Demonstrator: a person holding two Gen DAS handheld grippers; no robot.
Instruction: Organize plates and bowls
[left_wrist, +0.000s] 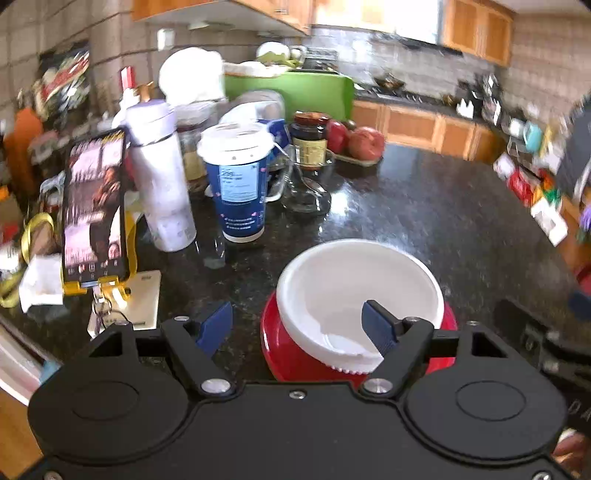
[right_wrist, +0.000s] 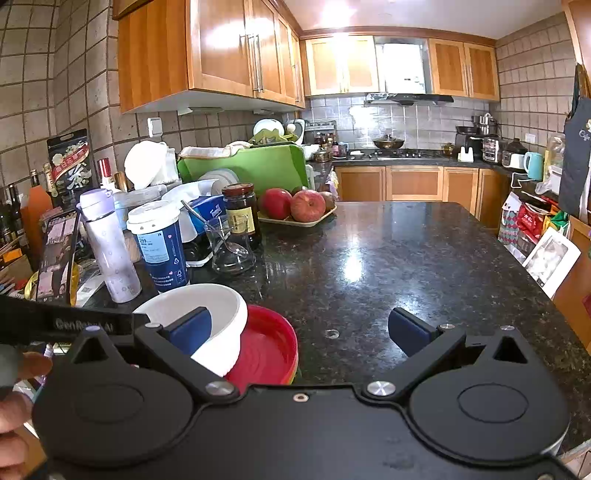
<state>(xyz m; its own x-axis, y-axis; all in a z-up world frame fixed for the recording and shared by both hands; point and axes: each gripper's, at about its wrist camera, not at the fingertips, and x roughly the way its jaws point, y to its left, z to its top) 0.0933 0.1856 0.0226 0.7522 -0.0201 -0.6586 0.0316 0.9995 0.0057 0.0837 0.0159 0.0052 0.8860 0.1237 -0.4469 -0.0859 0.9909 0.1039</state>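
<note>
The left hand-held gripper (left_wrist: 299, 325) sits closest, its blue fingers spread wide apart and gripping nothing; the right-side pad (left_wrist: 378, 326) hangs over the inside of a white bowl (left_wrist: 354, 291), while the other finger stands outside the rim over the tabletop (left_wrist: 424, 206). The white bowl rests tilted in a red bowl (left_wrist: 295, 354), near the tabletop's front edge. In the right wrist view, the right hand-held gripper (right_wrist: 299, 330) is likewise wide apart and holding nothing, its left pad (right_wrist: 190, 330) in front of the white bowl (right_wrist: 221, 314), with the red bowl (right_wrist: 269, 347) just beside it.

Further back on the left stand a blue paper cup (right_wrist: 160, 247) with a white lid, a pale lilac bottle (right_wrist: 110, 247) and a phone (left_wrist: 94, 206) propped on a yellow stand. Behind them are a glass cup (right_wrist: 229, 247) holding a spoon, a dark jar (right_wrist: 242, 210), and a tray of red apples (right_wrist: 295, 206). A green cutting board (right_wrist: 251, 168) leans beyond these.
</note>
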